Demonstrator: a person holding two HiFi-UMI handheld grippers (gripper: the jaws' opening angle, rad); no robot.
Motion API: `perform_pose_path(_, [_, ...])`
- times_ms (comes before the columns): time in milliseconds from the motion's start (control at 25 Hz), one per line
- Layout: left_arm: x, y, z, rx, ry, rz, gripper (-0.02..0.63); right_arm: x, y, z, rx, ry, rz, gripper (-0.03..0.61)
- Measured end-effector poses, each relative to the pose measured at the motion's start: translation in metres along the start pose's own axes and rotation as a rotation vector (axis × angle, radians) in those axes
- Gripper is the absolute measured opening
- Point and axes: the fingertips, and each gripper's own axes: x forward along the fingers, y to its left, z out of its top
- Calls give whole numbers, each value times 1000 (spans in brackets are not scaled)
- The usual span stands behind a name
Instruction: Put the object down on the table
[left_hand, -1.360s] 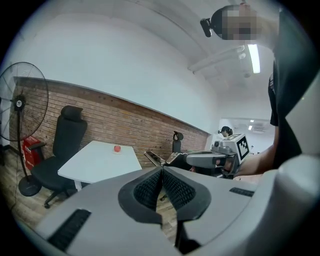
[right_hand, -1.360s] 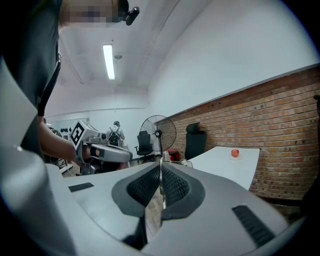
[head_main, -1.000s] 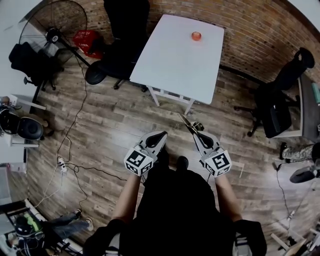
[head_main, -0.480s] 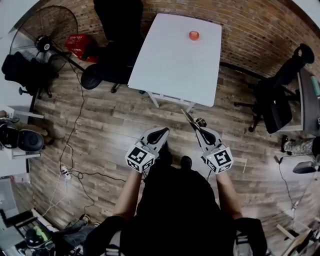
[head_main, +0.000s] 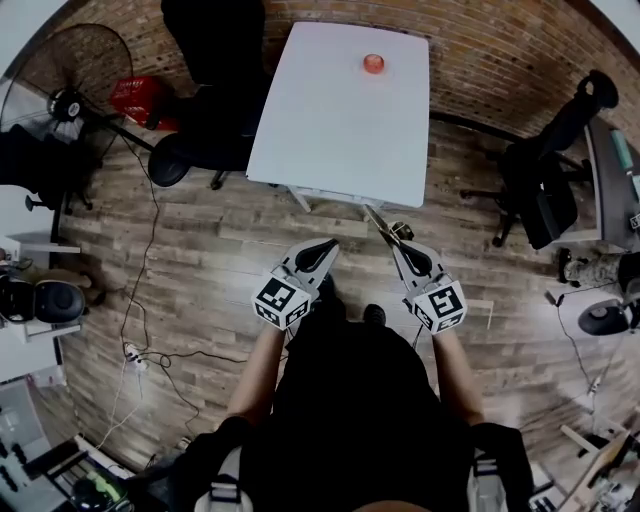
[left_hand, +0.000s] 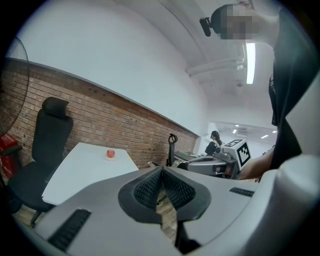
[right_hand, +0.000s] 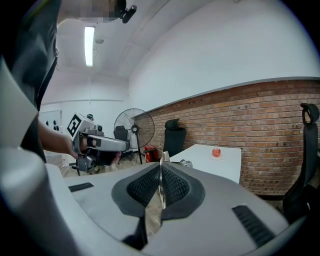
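Person stands on the wood floor (head_main: 200, 250) facing the near short edge of a white table (head_main: 340, 120), one gripper in each hand, both held out toward the table and stopping short of that near edge.

Right gripper (head_main: 402, 250): jaws pressed on a thin metal object (head_main: 383, 222). The right gripper view shows a flat blade-like strip (right_hand: 161, 185) clamped edge-on between the two ribbed pads. Its long end sticks out past the jaw tips toward the table, with a small loop beside it. Probably scissors, but too small in the head view to be sure. The object is in the air, off the table, on the person's side of the table's near edge, toward the right corner.

Left gripper (head_main: 325, 246): jaw tips pressed together with nothing between them; only floor shows through the slot behind the tips in the left gripper view. It is level with the right gripper, well apart from it, and also short of the table's near edge.

On the table: a small red round thing (head_main: 373, 63) near the far edge, sitting on a pale disc. The rest of the tabletop is bare.

A black office chair (head_main: 215, 90) is at the table's left side, with a standing fan (head_main: 60, 80) further left. Another dark chair (head_main: 545, 180) is off the table's right side. A brick wall (head_main: 500, 60) runs behind the table's far edge
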Motion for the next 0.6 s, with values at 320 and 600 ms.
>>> perform_pose_path(320, [-1, 36, 12, 10, -1, -28, 21, 33, -3, 16, -9, -20, -27, 3])
perform_pose_path(600, [-7, 61, 20, 22, -4, -40, 20, 53, -1, 24, 10, -24, -71, 3])
